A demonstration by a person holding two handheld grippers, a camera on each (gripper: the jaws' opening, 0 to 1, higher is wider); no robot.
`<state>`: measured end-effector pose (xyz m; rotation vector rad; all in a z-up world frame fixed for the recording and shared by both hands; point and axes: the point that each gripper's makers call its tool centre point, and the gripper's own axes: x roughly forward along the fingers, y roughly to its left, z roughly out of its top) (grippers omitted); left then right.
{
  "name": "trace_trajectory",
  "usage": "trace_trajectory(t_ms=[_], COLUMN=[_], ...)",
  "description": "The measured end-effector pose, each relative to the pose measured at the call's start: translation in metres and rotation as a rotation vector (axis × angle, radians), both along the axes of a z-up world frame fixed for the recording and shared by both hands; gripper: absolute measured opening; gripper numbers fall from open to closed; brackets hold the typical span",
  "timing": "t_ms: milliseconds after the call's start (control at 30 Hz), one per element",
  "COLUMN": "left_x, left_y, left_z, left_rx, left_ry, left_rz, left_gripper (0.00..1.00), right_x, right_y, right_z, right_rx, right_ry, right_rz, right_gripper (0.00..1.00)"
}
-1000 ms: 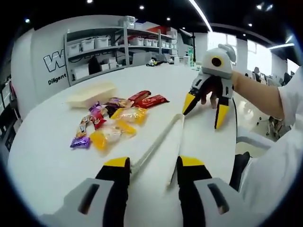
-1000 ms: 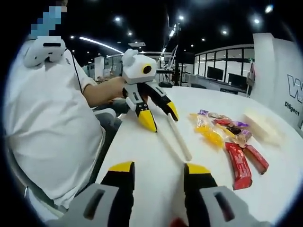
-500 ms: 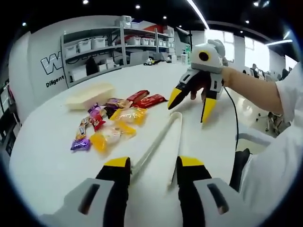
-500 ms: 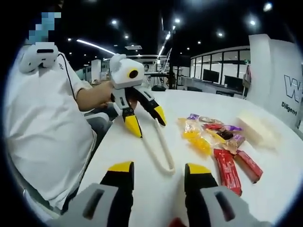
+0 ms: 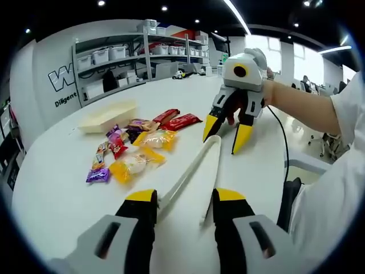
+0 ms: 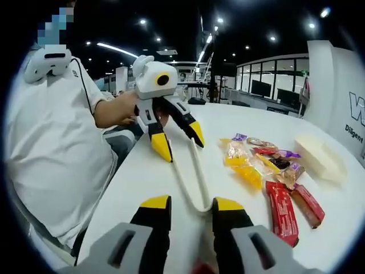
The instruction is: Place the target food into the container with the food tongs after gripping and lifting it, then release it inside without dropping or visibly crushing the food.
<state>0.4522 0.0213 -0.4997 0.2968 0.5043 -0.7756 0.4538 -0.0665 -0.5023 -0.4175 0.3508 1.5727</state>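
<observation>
Food tongs (image 5: 194, 174), pale and long, lie flat on the white table (image 5: 57, 188) with their two arms running away from the left gripper (image 5: 183, 197), whose yellow-tipped jaws stand apart on either side of the tongs' open ends and hold nothing. In the left gripper view the right gripper (image 5: 226, 131) hangs beyond the far, joined end of the tongs, jaws spread and empty, a hand behind it. The right gripper view looks the other way: the tongs (image 6: 194, 177) have their looped end between the right gripper's (image 6: 191, 204) own parted jaws, though whether they touch it cannot be told, and the left gripper (image 6: 178, 142) sits at the far end with its jaws open astride the tongs' arms. Wrapped snacks (image 5: 134, 148) lie in a loose heap ahead and to the left of the left gripper, two red bars (image 5: 177, 119) at the far edge, and a cream container (image 5: 108, 114) just past them. The left gripper view shows grey shelving with bins (image 5: 131, 57) against a wall with lettering. The right gripper view shows a person in a white shirt (image 6: 51, 142) at the table's edge, glass-walled offices (image 6: 268, 85) and ceiling spotlights.
</observation>
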Motion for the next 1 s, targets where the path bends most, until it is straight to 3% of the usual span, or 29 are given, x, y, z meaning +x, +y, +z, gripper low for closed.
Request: trace_trajectory(t_ms=[1000], left_x=[0.001], left_y=[0.000], left_z=[0.001], left_rx=[0.014], left_ry=[-0.019], left_rz=[-0.014], left_gripper=[0.39], right_x=[-0.011], right_y=[-0.008], right_z=[0.000], right_rx=[0.006], right_ry=[0.002], right_rz=[-0.017], right_gripper=[0.23])
